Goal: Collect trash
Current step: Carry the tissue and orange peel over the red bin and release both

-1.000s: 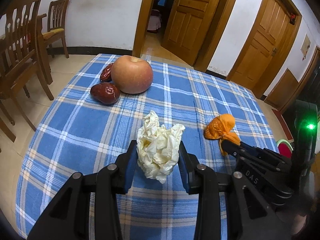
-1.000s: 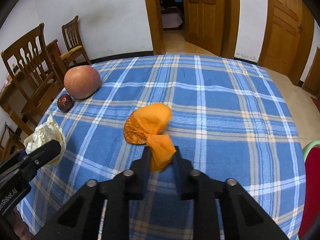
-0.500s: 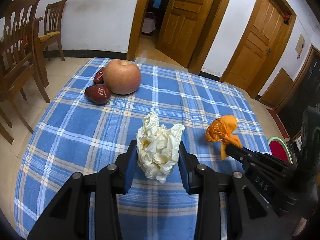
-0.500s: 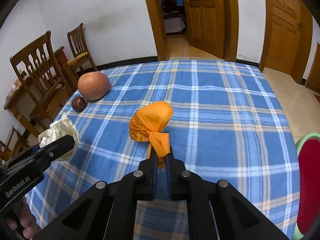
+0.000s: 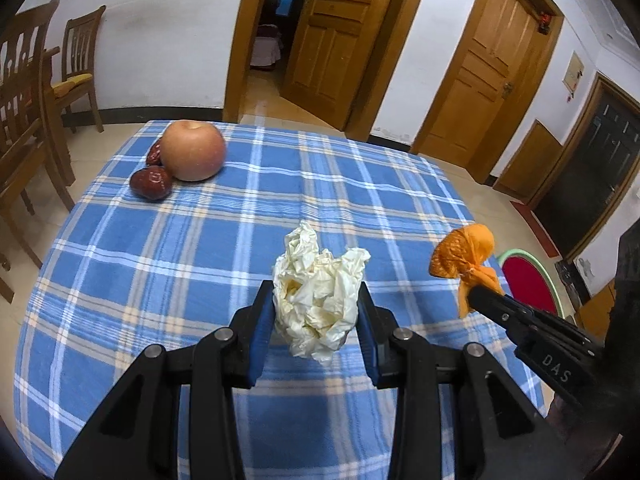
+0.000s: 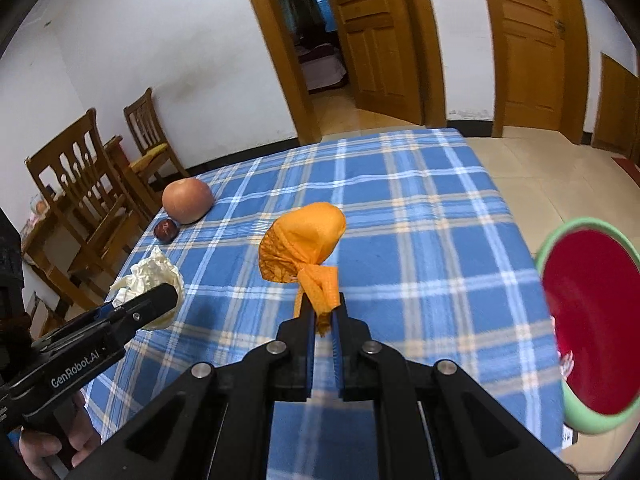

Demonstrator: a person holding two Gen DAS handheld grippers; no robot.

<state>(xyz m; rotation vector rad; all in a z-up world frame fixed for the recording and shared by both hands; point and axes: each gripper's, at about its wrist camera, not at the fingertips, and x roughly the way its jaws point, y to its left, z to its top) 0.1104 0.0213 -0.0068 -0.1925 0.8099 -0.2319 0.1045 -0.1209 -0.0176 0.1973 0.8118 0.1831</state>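
Note:
A crumpled cream paper wad (image 5: 316, 296) is lifted off the blue plaid tablecloth (image 5: 240, 216), with my left gripper (image 5: 316, 304) shut on it from both sides. The wad (image 6: 150, 280) and the left gripper (image 6: 160, 300) also show at the left of the right wrist view. An orange net bag (image 6: 300, 244) hangs above the cloth (image 6: 420, 216); my right gripper (image 6: 323, 314) is shut on its knotted tail. In the left wrist view the bag (image 5: 466, 250) and the right gripper (image 5: 480, 294) are at the right.
A large apple (image 5: 193, 150) and dark red dates (image 5: 152, 184) sit at the table's far left corner. Beside the table's right edge stands a red bin with a green rim (image 6: 588, 320). Wooden chairs (image 5: 24, 92) stand to the left, wooden doors (image 5: 340, 32) behind.
The right gripper closed on the orange bag's tail and lifted it off the cloth. Both grippers drew back and rose with their loads; the red bin has come further into the right view.

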